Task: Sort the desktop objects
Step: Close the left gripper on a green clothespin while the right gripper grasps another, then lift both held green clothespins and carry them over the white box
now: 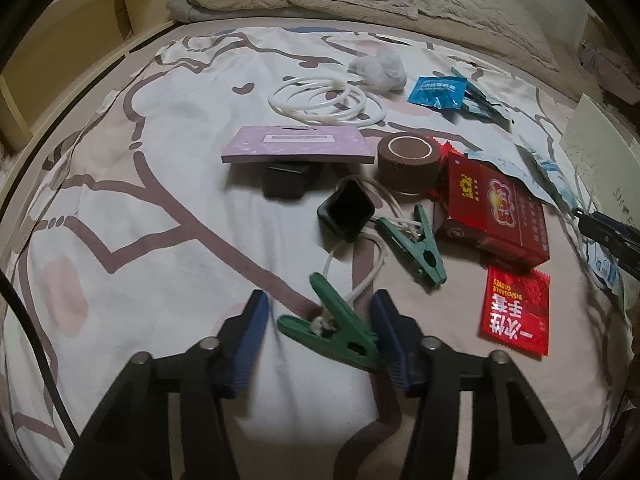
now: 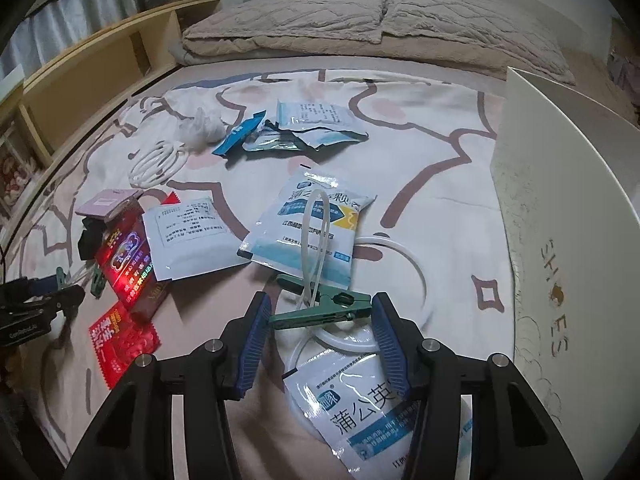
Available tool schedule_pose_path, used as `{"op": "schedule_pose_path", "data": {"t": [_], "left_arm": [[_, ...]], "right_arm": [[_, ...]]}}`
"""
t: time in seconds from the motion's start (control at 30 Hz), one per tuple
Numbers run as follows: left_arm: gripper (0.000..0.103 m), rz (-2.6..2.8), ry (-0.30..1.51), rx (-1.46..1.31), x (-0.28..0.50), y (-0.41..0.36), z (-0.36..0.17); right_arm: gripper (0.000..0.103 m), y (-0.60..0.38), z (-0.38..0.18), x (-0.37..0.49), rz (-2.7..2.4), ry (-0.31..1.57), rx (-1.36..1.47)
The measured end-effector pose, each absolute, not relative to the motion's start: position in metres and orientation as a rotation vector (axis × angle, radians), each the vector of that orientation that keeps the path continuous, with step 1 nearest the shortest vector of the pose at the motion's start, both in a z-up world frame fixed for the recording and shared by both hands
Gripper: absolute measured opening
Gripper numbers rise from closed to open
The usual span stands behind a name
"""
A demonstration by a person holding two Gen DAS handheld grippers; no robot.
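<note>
Two green plastic clips are in play here, each with a white cord caught in it, all on a bed sheet printed with brown outlines.

The left clip is seen between the blue pads of the left gripper. Its long axis runs on a slant, handles toward the left pad, nose down by the right pad, which is touched. A gap is left at the left pad, so it can't be told if it's really pinched; jaws are roughly a third open.

The right clip is laid almost straight across the right gripper, one tip at each pad. It looks clamped end to end, with the jaws partly closed. A cord loop is run up from it over a white sachet.

Room for moving: bare sheet is left wide open to the left of the left clip. On its right it's crowded by another clip, a red box and a red packet. The right side is hemmed in by a white shoebox, another sachet lies just below the right clip.
</note>
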State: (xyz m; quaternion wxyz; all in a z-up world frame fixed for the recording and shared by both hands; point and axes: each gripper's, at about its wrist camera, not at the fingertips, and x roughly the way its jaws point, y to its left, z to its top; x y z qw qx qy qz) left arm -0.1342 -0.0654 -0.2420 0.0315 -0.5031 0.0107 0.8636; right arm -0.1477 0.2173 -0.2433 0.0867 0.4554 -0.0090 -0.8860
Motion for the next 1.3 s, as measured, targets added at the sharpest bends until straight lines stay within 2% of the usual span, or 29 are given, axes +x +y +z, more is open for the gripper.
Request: {"op": "schedule_pose_path", "data": {"t": [0.03,0.3,0.43,0.97,1.3], "left_arm": [[0.046,2.658,0.030,-1.547,-0.134,-0.065,-0.242],[0.046,2.649,-0.002,-1.543,-0.131,-0.068,-0.239],[0.046,2.644,-0.024,-1.540,-0.130,-0.069,-0.239],[0.046,2.617,-0.156,-1.463,-0.126,-0.073,-0.227],[0.046,2.591,-0.173,-1.373,-0.118,-0.064,-0.214]], "right_arm": [[0.052,0.218,-0.243,-0.147,-2.638,-0.034,1.361],[0.052,0.212,-0.235,-0.135,-2.595,-0.083,1.354],[0.052,0.209,-0.235,-0.131,-2.538,-0.180,1.379],[0.053,0.160,-0.255,-0.113,-2.474,0.067,1.390],[0.053,0.158,-0.258,-0.115,-2.506,0.067,1.369]]}}
